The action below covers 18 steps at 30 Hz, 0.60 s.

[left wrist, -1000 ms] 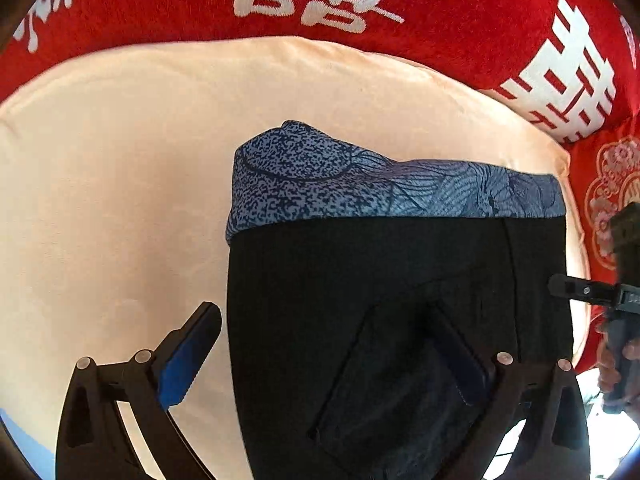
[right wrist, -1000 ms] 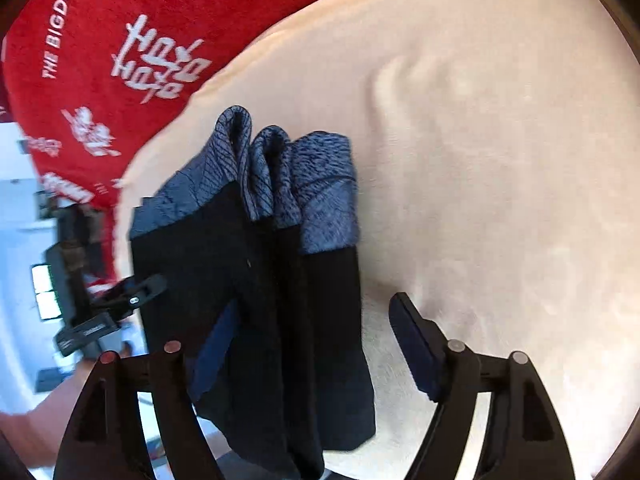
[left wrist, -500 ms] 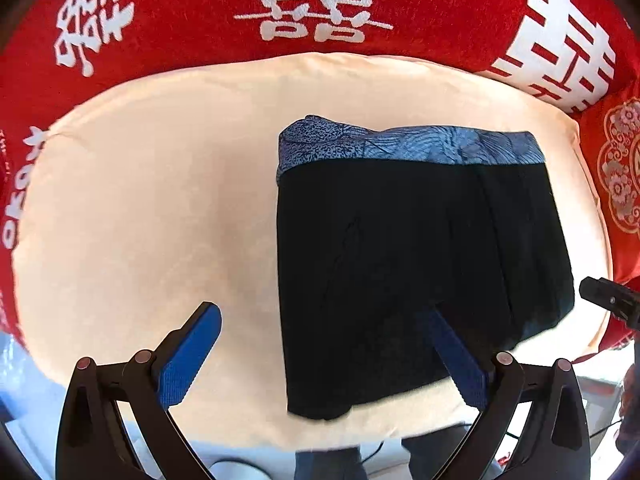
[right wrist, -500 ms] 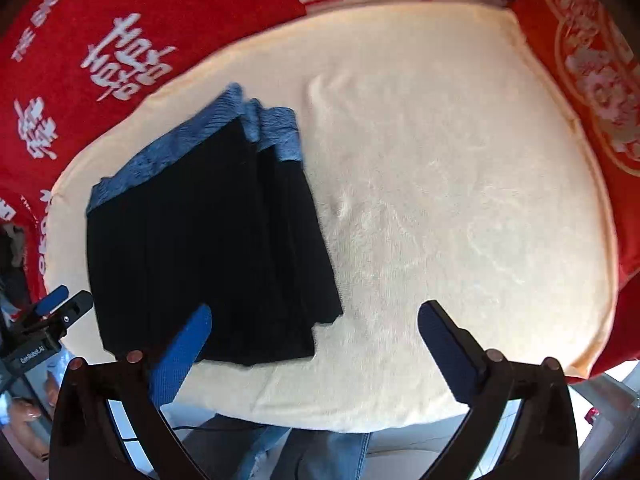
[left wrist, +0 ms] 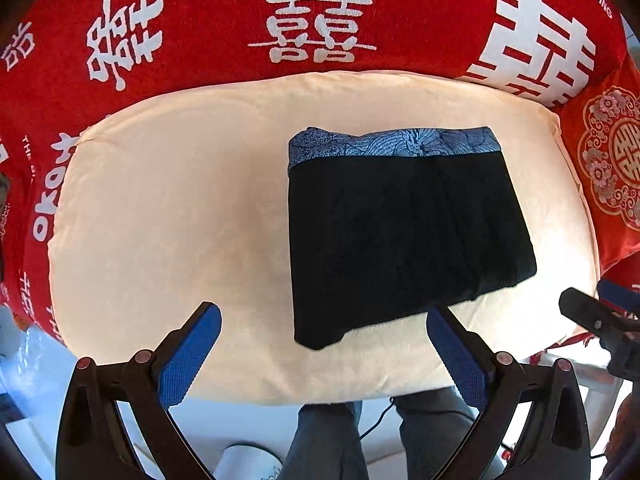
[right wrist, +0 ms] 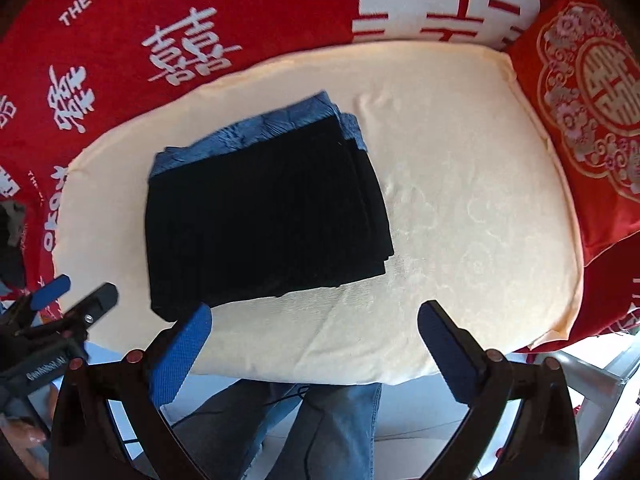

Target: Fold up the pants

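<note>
The black pants [left wrist: 404, 240] lie folded into a compact rectangle on a cream cushion [left wrist: 168, 216], with a blue patterned waistband [left wrist: 396, 146] along the far edge. They also show in the right wrist view [right wrist: 264, 220]. My left gripper [left wrist: 322, 330] is open and empty, held back above the cushion's near edge. My right gripper [right wrist: 314, 328] is open and empty, also near the front edge, right of the pants. Each gripper shows at the edge of the other's view: the right one [left wrist: 600, 320], the left one [right wrist: 60, 312].
A red cloth with white characters [left wrist: 320, 28] covers the surface behind the cushion. A red embroidered pillow [right wrist: 588, 112] stands at the right. The person's legs in jeans [right wrist: 320, 432] are below the cushion's front edge.
Both grippers have pulled back and up from the pants, which now lie free and folded. The view has widened to the whole cushion.
</note>
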Each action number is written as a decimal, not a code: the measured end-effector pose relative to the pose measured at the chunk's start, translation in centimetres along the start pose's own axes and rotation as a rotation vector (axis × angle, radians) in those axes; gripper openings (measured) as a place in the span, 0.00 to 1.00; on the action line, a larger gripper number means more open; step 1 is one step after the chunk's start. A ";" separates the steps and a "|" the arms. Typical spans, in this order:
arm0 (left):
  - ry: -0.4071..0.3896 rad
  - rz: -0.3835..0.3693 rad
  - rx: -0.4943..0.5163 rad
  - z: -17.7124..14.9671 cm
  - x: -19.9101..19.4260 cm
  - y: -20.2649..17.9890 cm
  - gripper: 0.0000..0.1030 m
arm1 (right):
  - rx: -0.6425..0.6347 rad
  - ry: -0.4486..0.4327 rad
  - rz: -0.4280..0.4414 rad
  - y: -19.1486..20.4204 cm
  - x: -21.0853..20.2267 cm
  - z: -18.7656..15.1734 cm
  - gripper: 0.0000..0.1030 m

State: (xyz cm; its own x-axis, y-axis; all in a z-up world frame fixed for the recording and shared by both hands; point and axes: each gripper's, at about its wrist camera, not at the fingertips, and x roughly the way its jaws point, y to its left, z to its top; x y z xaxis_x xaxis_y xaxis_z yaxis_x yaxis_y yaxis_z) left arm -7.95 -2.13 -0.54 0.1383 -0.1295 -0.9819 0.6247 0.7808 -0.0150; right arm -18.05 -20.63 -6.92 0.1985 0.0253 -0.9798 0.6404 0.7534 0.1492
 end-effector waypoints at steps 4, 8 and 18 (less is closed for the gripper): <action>0.005 0.011 0.006 -0.6 -0.8 0.1 1.00 | -0.007 0.000 -0.023 0.9 -1.5 -0.4 1.00; 0.015 0.012 -0.001 -1.1 -1.6 0.4 1.00 | -0.016 0.003 -0.036 1.4 -2.4 -0.7 1.00; 0.046 0.037 -0.024 -1.4 -2.1 -0.5 1.00 | -0.064 0.020 -0.071 1.3 -2.8 -0.9 1.00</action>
State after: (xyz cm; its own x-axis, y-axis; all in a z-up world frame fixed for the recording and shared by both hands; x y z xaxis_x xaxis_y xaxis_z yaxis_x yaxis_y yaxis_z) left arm -9.66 -1.36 1.25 0.1254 -0.0724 -0.9895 0.6011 0.7990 0.0177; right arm -18.47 -19.12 -4.10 0.1394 -0.0171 -0.9901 0.6031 0.7945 0.0712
